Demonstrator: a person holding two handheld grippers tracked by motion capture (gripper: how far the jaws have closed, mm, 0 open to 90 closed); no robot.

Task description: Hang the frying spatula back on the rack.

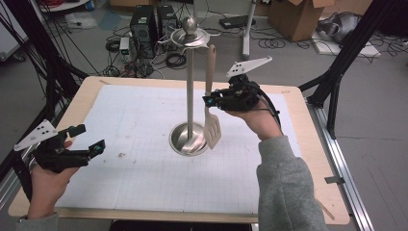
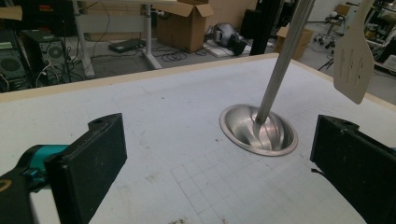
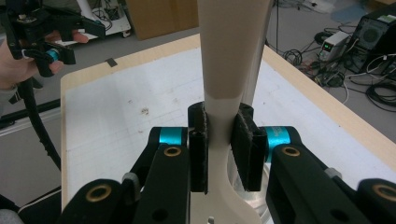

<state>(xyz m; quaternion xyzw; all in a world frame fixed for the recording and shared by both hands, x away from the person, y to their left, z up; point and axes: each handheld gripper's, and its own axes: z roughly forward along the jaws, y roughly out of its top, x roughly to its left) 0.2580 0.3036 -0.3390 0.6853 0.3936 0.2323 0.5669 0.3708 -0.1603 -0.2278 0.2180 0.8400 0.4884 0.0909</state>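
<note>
Black jaws of the right gripper [image 3: 219, 149] are clamped on the narrow neck of a cream spatula [image 3: 233, 60], one pad on each side of the handle, just above where it widens into the blade. In the high view the right gripper [image 1: 210, 100] comes at the spatula [image 1: 210, 103] from the right, roughly level, while the tool's long axis runs upright: handle end up near the top of a metal stand [image 1: 191, 86], slotted blade down, just beside the stand's round dish-shaped base. Whether the handle's top end is caught on one of the stand's hooks or merely near them I cannot tell. The grip thus crosses the handle at about a right angle, so any coming lift or lowering would, I judge, run along the pole.

The spatula looks smooth, pale and matte, flat in section, with slots in the blade [image 2: 353, 65]; it hangs apart from the pole, not touching it.

The stand stands near the middle of the surface [image 1: 144, 125], which is covered with a white gridded sheet. The left gripper [image 1: 86, 138] is well apart, at the near left corner, jaws spread wide with nothing between them, pointing towards the stand's base [image 2: 258, 128]. The right hand is plainly the working one.
</note>
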